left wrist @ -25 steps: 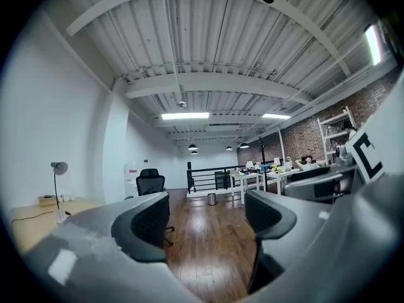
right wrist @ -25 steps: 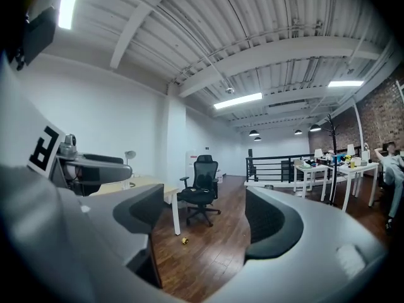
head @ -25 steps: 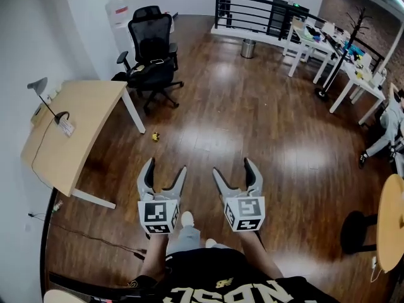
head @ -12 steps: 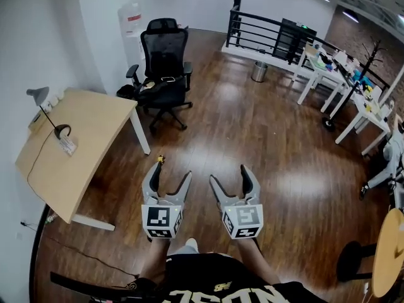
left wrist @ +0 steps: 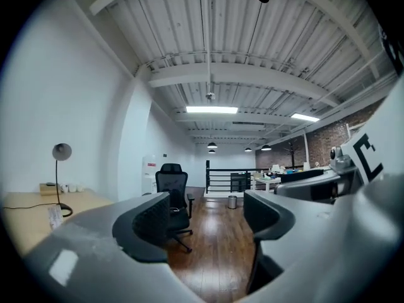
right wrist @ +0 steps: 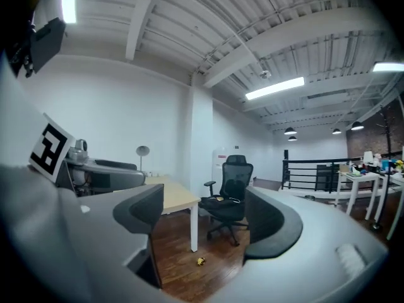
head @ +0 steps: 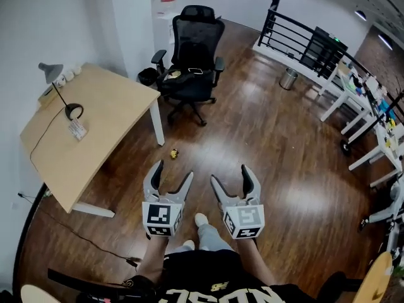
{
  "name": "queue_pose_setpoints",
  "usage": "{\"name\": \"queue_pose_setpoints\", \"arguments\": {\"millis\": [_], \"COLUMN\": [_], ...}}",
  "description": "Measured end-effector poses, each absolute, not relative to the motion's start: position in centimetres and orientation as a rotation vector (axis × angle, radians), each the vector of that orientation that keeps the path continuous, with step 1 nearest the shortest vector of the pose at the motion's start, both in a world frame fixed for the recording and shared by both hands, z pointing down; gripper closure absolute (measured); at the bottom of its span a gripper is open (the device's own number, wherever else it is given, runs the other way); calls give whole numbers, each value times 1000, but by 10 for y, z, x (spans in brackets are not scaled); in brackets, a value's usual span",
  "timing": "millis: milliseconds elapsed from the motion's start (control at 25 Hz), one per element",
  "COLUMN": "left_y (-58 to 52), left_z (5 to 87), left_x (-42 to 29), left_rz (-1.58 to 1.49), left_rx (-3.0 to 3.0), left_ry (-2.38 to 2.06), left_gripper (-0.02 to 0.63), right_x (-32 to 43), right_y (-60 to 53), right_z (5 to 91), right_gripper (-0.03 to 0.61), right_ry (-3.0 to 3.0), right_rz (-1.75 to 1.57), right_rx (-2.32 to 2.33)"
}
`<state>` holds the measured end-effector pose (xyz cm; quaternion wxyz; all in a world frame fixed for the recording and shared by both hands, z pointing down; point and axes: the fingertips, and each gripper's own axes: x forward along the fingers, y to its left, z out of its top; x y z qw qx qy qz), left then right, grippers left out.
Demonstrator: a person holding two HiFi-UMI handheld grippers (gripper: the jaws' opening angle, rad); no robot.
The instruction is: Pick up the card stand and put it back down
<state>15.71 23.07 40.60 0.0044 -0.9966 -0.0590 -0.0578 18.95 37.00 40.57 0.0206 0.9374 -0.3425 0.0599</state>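
The card stand [head: 77,129], a small white card in a holder, sits on the light wooden desk [head: 113,115] next to the base of a grey desk lamp [head: 62,87]. It also shows at the far left of the left gripper view as the card stand [left wrist: 55,216]. My left gripper [head: 173,172] and right gripper [head: 230,174] are held side by side over the wooden floor, well to the right of the desk. Both are open with nothing between the jaws. The left gripper [left wrist: 207,223] and right gripper [right wrist: 202,216] frame only the room beyond.
A black office chair [head: 192,55] stands behind the desk's right end. A small yellow object [head: 174,153] lies on the floor ahead of the left gripper. A cable [head: 82,235] runs across the floor at the left. A black railing [head: 303,40], a bin [head: 288,78] and white tables [head: 372,115] stand at the right.
The desk, lamp and chair have shifted right and closer in the head view as the person moved toward them. Both grippers stay open and side by side.
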Motion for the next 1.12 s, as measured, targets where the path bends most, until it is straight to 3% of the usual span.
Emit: {"name": "queue_pose_setpoints", "arguments": {"millis": [320,520,1120], "left_y": [140,76,-60], "left_z": [400,399,406], "left_x": [189,177,62], "left_rz": [-153,-171,-215], "left_rx": [-3076,-3035,-2836], "left_ry": [257,603,1259], "left_gripper": [232,232,232], "right_x": [260,267,181], "right_y": [242,162,-18], "right_z": [403,399,415], "right_gripper": [173,173,173], "right_ry": [-1558,-1848,-2372], "right_rz": [106,77,77], "right_rx": [2652,2454,2003]}}
